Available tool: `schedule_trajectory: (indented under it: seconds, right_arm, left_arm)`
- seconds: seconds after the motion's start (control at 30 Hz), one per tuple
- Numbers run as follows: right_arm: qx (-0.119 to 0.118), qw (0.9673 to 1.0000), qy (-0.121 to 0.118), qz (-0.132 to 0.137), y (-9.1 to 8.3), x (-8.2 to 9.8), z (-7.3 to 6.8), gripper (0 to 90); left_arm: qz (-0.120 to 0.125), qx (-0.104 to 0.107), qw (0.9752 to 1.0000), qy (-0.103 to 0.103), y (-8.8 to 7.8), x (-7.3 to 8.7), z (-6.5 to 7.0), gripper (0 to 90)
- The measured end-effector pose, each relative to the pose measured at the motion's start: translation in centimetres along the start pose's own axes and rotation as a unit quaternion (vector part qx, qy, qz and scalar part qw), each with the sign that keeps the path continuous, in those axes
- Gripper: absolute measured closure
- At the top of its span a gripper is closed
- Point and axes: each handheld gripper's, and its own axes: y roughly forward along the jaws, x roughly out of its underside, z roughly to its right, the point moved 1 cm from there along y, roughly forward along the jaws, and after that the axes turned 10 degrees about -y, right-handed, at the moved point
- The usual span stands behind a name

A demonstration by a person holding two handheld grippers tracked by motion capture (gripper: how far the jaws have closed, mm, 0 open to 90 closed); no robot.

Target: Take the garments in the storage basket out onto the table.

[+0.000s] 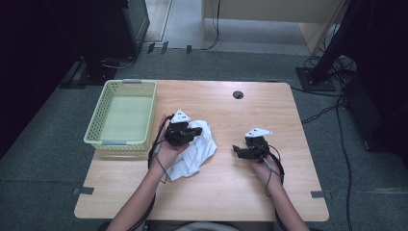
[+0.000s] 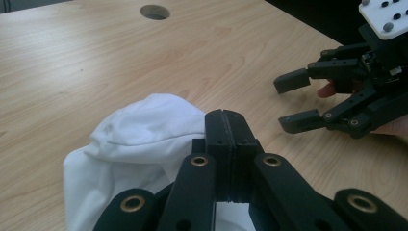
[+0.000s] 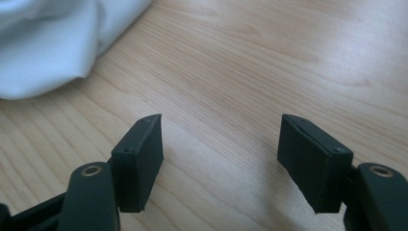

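- High view: the white cloth lies bunched on the wooden table, just right of the green basket, which has nothing in it. The left gripper sits on the cloth's near-left edge; the right gripper hovers well to the cloth's right, over bare wood.
- Left gripper view: the left gripper has its jaws pressed together, with a fold of the white cloth coming out from beneath them, so it appears to be pinching the fabric. Beyond the cloth, the right gripper stands with its jaws parted.
- Right gripper view: the right gripper is released, with nothing between its jaws; the white cloth lies ahead of it, apart from both fingertips.
- Progress, as a judgement: one corner is grasped and the cloth is still crumpled; gathering it and moving it to the basket remains.
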Motion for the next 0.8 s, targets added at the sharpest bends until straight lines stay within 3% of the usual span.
schedule_trajectory:
  seconds: [0.2, 0.43, 0.73, 0.8]
  right_arm:
    - [-0.004, 0.9995, -0.010, 0.031, -0.8, -1.0, -1.0, 35.1]
    - [-0.019, 0.9980, -0.003, 0.061, -1.6, -2.0, -1.7, 35.4]
    - [-0.025, 0.9979, -0.010, 0.059, -1.4, -2.2, -2.4, 35.5]
    - [-0.026, 0.9978, -0.010, 0.061, -1.5, -2.2, -2.4, 39.5]
  left_arm:
    - [-0.003, 0.010, 0.9999, 0.006, 0.5, -0.2, 0.8, 90.0]
    - [-0.014, 0.015, 0.9997, 0.013, 1.4, 0.0, 1.7, 90.0]
    - [-0.017, 0.022, 0.9993, 0.026, 2.4, -0.1, 2.8, 90.0]
    - [-0.023, 0.025, 0.9990, 0.028, 2.7, -0.1, 3.1, 90.0]
